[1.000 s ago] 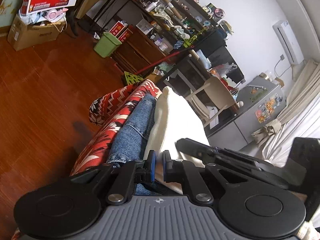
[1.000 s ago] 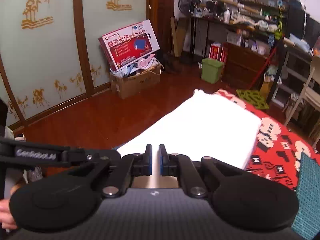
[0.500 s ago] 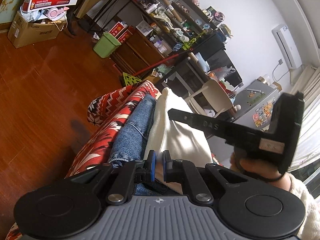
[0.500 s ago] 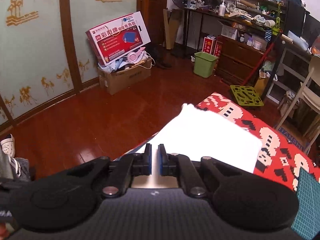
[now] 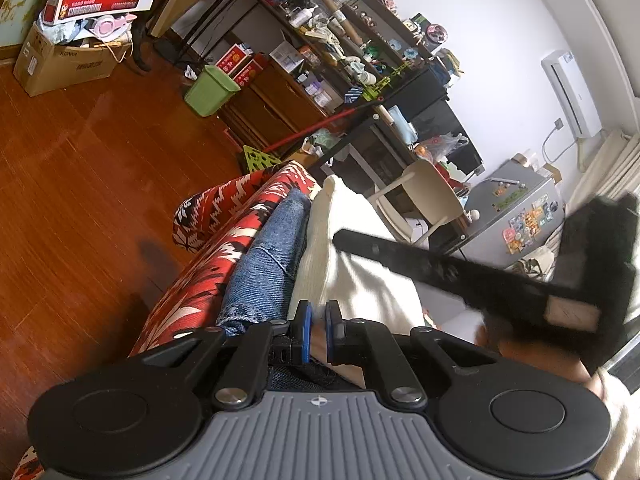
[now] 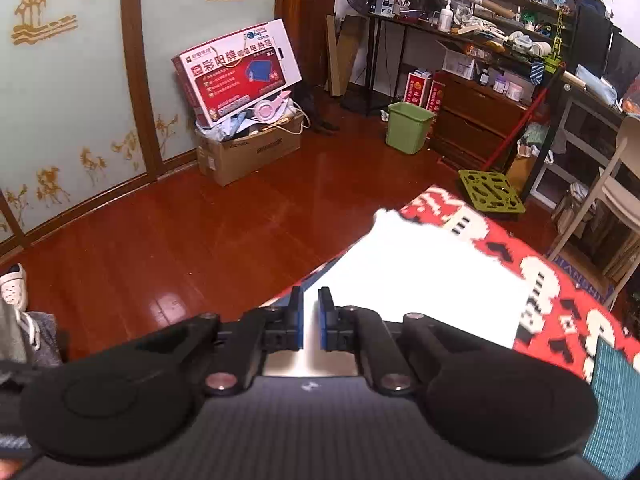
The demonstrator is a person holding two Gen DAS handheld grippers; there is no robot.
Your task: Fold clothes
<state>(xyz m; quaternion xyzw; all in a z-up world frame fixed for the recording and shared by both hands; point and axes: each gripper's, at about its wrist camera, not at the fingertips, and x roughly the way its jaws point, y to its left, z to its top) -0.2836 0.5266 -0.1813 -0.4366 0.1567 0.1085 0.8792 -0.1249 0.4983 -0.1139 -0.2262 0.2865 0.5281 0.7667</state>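
Note:
A folded white garment [image 5: 352, 256] lies on folded blue jeans [image 5: 268, 264] at the edge of a bed with a red patterned cover [image 5: 224, 248]. My left gripper [image 5: 318, 330] is shut, its tips at the near edge of this pile; I cannot tell whether fabric is pinched. In the left wrist view the right tool's black frame [image 5: 480, 276] hangs over the garment, held by a hand [image 5: 532, 356]. My right gripper [image 6: 311, 320] is shut on nothing, raised above the near end of the white garment [image 6: 432, 280].
Red wooden floor [image 6: 200, 240] borders the bed on the left. A green bin [image 6: 408, 128], a cardboard box [image 6: 248, 152], cluttered shelves [image 5: 340, 52] and a cream chair [image 5: 428, 196] stand beyond. A teal mat [image 6: 612, 400] lies on the red cover [image 6: 560, 304].
The right gripper has lifted up and back from the white garment, which now looks smaller and farther. In the left wrist view its frame rose to the right. The left gripper stayed put.

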